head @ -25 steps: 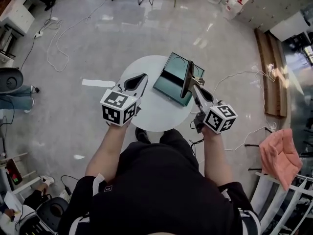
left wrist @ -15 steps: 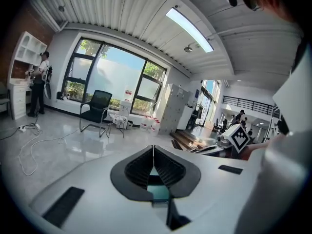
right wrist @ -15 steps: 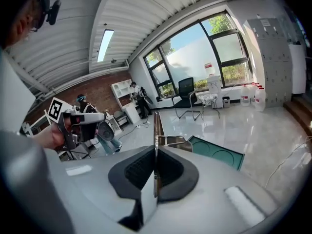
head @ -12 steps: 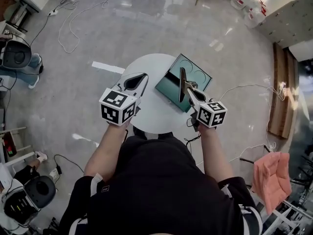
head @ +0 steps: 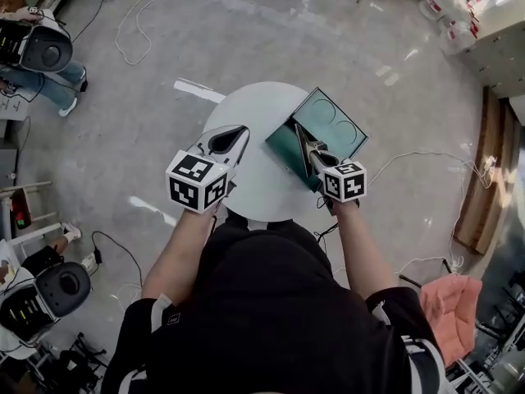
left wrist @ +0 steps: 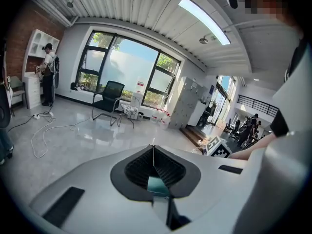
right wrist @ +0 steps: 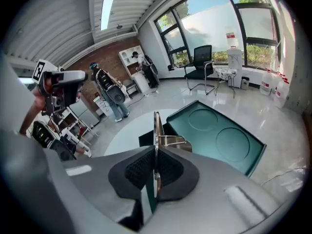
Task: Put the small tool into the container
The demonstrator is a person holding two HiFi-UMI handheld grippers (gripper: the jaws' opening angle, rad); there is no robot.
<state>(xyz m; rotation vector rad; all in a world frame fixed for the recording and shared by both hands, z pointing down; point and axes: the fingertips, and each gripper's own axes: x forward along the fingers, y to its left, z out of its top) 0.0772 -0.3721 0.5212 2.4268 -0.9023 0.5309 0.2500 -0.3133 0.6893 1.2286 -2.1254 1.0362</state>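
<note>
A thin metal tool (head: 301,138) stands on edge in my right gripper (head: 314,156), which is shut on it. The tool hangs over the near left edge of the green container (head: 340,125), a shallow tray with two round recesses on the round white table (head: 246,105). In the right gripper view the tool (right wrist: 157,126) rises from the right gripper (right wrist: 156,150), with the container (right wrist: 229,140) beyond to the right. My left gripper (head: 243,130) hovers over the table's left half. The left gripper (left wrist: 153,147) points out into the room, jaws together, nothing held.
The table (right wrist: 129,130) is small, with floor close on every side. Cables (head: 148,23) trail over the floor at the back left. A black office chair (right wrist: 200,57) stands by the windows. A pink cloth (head: 451,302) hangs at the lower right.
My right gripper has drawn the tool back from above the container's middle toward its near left edge. The left gripper has stayed where it was.
</note>
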